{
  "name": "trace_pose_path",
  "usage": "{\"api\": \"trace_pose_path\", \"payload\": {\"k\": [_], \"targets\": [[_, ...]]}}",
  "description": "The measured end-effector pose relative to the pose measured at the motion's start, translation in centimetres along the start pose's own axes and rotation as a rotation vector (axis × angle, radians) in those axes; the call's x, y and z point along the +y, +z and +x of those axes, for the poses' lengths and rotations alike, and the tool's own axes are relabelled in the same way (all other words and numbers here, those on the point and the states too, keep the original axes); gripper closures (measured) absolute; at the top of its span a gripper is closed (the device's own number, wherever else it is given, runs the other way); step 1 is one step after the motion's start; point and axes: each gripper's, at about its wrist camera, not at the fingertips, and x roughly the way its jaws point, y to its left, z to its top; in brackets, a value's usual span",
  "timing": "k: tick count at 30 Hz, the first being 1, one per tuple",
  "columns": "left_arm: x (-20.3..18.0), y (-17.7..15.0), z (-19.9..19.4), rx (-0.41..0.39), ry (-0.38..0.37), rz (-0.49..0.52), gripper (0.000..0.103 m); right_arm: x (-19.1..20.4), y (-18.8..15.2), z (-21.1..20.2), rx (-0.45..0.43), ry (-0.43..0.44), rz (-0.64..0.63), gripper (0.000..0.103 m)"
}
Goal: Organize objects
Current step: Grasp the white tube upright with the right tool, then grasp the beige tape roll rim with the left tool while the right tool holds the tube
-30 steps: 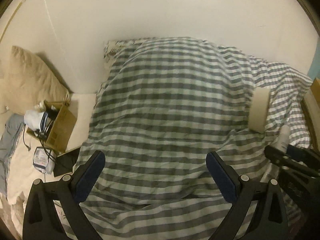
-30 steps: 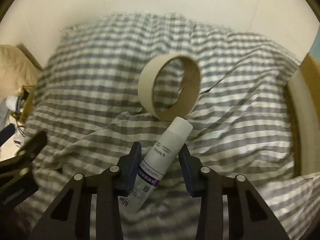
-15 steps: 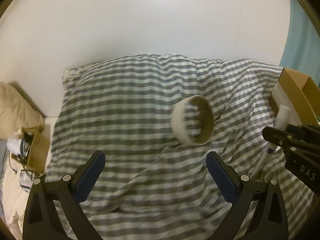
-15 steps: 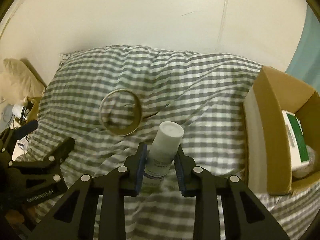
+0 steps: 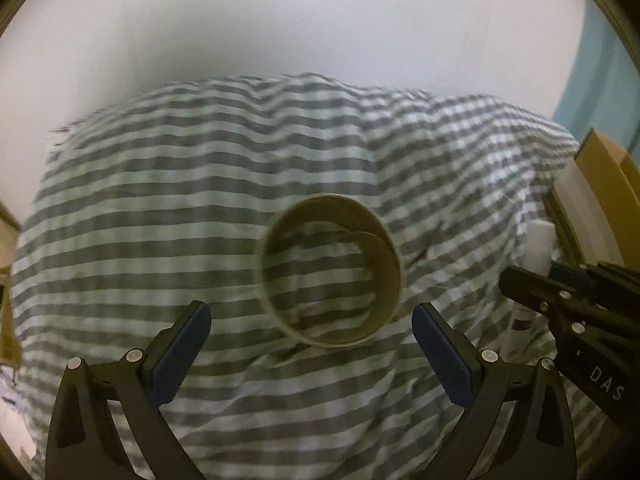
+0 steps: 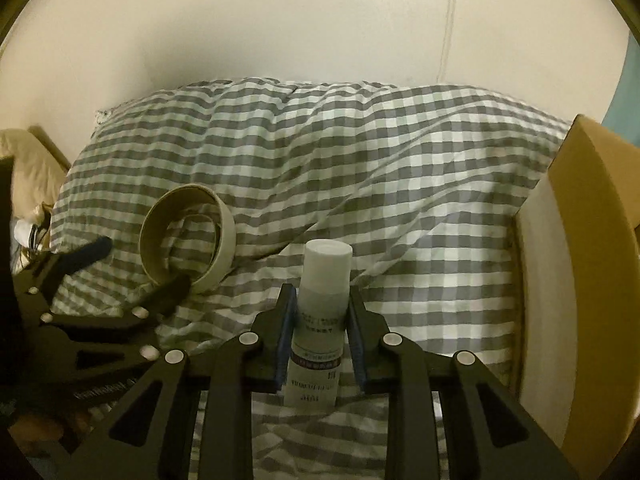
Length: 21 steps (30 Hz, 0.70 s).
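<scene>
A tan cardboard tape ring (image 5: 331,272) lies on the grey-and-white checked duvet (image 5: 200,208); it also shows in the right wrist view (image 6: 187,244). My left gripper (image 5: 308,350) is open, its blue pads on either side of the ring's near edge, just short of it. My right gripper (image 6: 322,328) is shut on a white bottle (image 6: 323,304) with a purple label band, held upright above the duvet. The bottle's cap shows at the right of the left wrist view (image 5: 538,246).
An open cardboard box (image 6: 576,264) stands at the right edge of the bed; its edge shows in the left wrist view (image 5: 600,188). A beige pillow (image 6: 24,160) and some clutter lie at the far left. A white wall is behind.
My left gripper has moved forward to the ring, which now sits between its pads. My right gripper has turned the bottle upright and shifted slightly left, away from the box.
</scene>
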Motion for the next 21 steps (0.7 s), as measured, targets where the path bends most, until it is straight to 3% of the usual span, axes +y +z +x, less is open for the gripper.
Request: {"api": "trace_pose_path", "payload": {"k": [7,9,11,16,21], "targets": [[-1.0,0.8,2.7,0.049,0.020,0.013,0.000,0.1,0.0,0.3,0.000,0.003,0.010,0.079],[-1.0,0.7,3.1,0.059,0.015,0.013,0.006,0.1,0.0,0.2,-0.002,0.003,0.014,0.079],[-0.9,0.5,3.0,0.057,0.009,0.005,0.023,-0.1,-0.1,0.0,-0.005,0.003,0.021,0.079],[-0.4,0.0,1.4,0.050,0.019,-0.012,0.024,0.0,0.0,-0.5,-0.005,0.002,0.018,0.079],[-0.1,-0.7,-3.1,0.004,0.065,-0.028,0.024,0.5,-0.1,-2.9,-0.020,0.002,0.003,0.079]]}}
